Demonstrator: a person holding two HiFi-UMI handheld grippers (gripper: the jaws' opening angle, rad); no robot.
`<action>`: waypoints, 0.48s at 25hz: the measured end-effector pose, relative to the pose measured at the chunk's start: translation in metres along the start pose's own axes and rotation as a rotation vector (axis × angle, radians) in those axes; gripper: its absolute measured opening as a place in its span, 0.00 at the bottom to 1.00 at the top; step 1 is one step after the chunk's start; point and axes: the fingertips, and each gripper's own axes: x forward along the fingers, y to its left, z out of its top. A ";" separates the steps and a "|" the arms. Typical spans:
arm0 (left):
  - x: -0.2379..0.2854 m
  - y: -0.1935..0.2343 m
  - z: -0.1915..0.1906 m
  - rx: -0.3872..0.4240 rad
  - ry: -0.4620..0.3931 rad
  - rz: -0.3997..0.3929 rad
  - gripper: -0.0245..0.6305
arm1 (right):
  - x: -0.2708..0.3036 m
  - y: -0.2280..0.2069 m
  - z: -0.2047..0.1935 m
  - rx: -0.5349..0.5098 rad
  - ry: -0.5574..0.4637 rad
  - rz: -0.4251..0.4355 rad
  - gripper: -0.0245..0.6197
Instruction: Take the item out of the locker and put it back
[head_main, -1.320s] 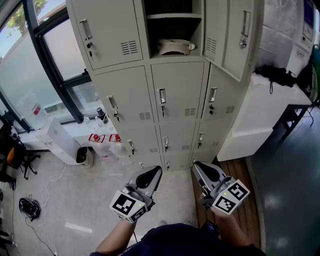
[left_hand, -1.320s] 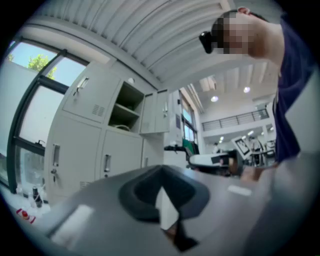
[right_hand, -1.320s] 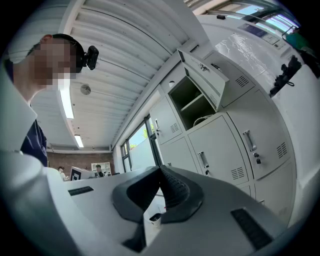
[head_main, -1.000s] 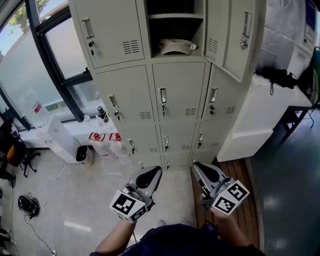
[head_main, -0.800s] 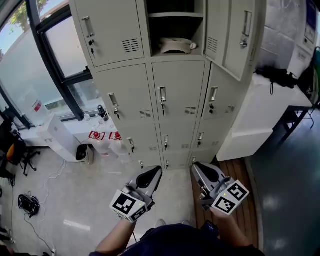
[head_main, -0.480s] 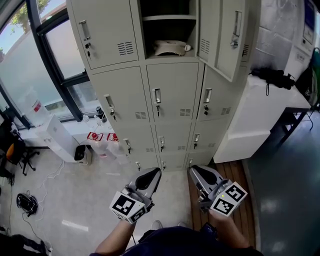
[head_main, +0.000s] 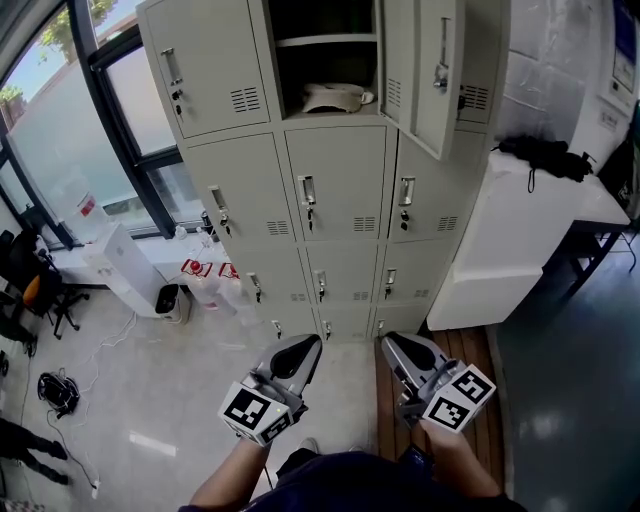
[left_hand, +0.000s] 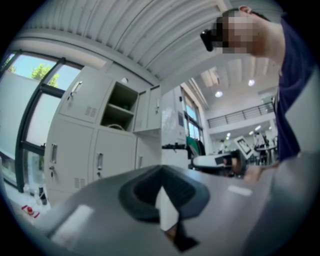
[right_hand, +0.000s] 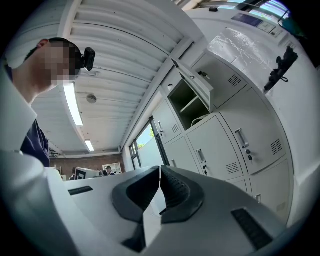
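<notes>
Jaws on both my grippers are pressed together with nothing between them.

Head view: my left gripper (head_main: 306, 345) and right gripper (head_main: 392, 343) hang low at 6 o'clock, well apart from the locker (head_main: 335, 190). Its open compartment (head_main: 298, 75) sits at 12 o'clock. The pale item (head_main: 335, 97), cap-like as far as I can tell, lies on the compartment floor beneath a shelf (head_main: 320, 40). The door (head_main: 430, 70) swings out at 1 o'clock.

Left gripper view: the left gripper (left_hand: 161, 172) shows its jaws closed at centre. The compartment is small at 10 o'clock, and the item is only a pale sliver inside.

Right gripper view: the right gripper (right_hand: 160, 170) is closed too. The compartment is at 1 o'clock, with the door angled above it.

I judge the take-out not yet begun. Reaching in with the jaws shut would shove the item toward the back wall. My right gripper could clip the door's edge on the way up. Lifting too high would jam the item against the shelf, and a shallow pinch on something soft could let it drop.
</notes>
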 end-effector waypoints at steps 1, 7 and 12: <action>0.001 -0.002 0.000 0.002 0.002 0.003 0.04 | -0.003 -0.001 0.001 0.002 -0.001 0.003 0.05; 0.011 -0.007 0.000 0.015 0.001 0.007 0.04 | -0.010 -0.008 0.003 0.004 -0.003 0.016 0.05; 0.017 -0.003 0.000 0.019 0.008 0.008 0.04 | -0.008 -0.015 0.005 0.003 -0.004 0.013 0.05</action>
